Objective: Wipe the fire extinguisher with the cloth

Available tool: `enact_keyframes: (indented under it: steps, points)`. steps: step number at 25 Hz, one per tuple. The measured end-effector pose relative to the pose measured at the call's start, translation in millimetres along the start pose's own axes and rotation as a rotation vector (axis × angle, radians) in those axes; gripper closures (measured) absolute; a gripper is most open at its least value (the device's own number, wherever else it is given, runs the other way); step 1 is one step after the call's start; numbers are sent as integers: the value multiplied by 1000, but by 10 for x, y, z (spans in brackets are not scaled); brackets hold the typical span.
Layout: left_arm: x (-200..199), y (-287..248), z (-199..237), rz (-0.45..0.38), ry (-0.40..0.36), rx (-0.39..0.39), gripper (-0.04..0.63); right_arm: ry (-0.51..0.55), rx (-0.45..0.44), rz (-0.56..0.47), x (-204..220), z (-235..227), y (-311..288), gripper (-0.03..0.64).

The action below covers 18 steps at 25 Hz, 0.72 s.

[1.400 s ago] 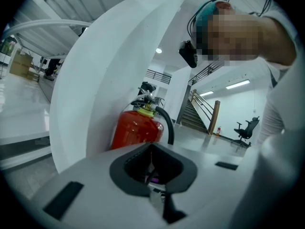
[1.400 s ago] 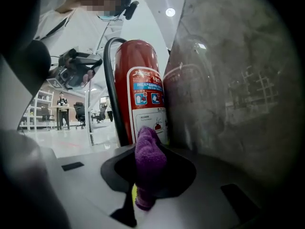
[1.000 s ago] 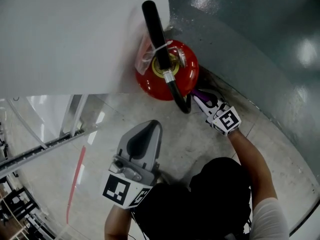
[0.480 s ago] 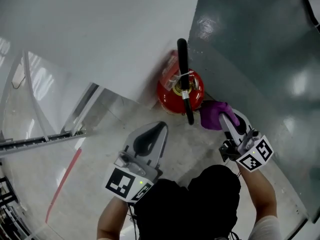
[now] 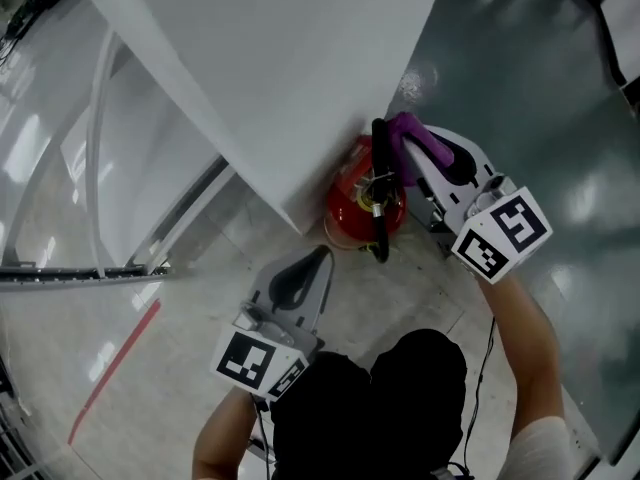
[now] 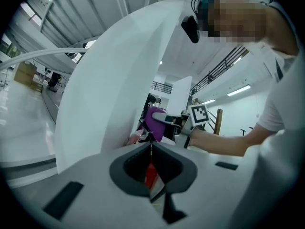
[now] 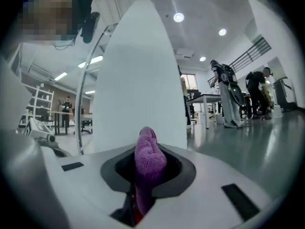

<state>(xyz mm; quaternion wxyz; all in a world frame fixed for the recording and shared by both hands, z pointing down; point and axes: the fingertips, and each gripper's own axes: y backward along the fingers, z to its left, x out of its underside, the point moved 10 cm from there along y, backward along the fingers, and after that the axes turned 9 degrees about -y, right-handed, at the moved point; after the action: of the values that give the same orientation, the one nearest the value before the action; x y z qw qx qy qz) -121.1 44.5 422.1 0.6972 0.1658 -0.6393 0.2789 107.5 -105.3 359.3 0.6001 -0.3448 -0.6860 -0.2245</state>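
Obstructed items: extinguisher and cloth seen only in part.
From overhead, the fire extinguisher [image 5: 346, 216] shows only part of its red body: the white panel [image 5: 300, 68] covers one side, and the right gripper [image 5: 414, 156] with the purple cloth [image 5: 406, 128] overlaps its top. The cloth's lower end disappears between that gripper's closed jaws. Past the left gripper [image 6: 150, 146], only a red sliver is visible.

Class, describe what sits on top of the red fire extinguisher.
A black handle runs across the top of the fire extinguisher. The purple cloth, clamped in the right gripper, is at its far end. The valve beneath is mostly covered.
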Motion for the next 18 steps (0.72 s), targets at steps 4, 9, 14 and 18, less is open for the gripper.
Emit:
enact_keyframes:
  steps: [4,9,14,18]
  points:
    - [-39,28,59,7,0,-22,584,91,-49,91,23,155,-236,557]
    - [-7,-43,97,28,-3,-70,584,228,-116,166,97,302,-224,557]
    - [24,-76,125,33,12,-101,584,389,-184,225,159,495,-84,557]
    - [23,-135,77,49,-54,-124,584,441,-228,266,285,663,110,557]
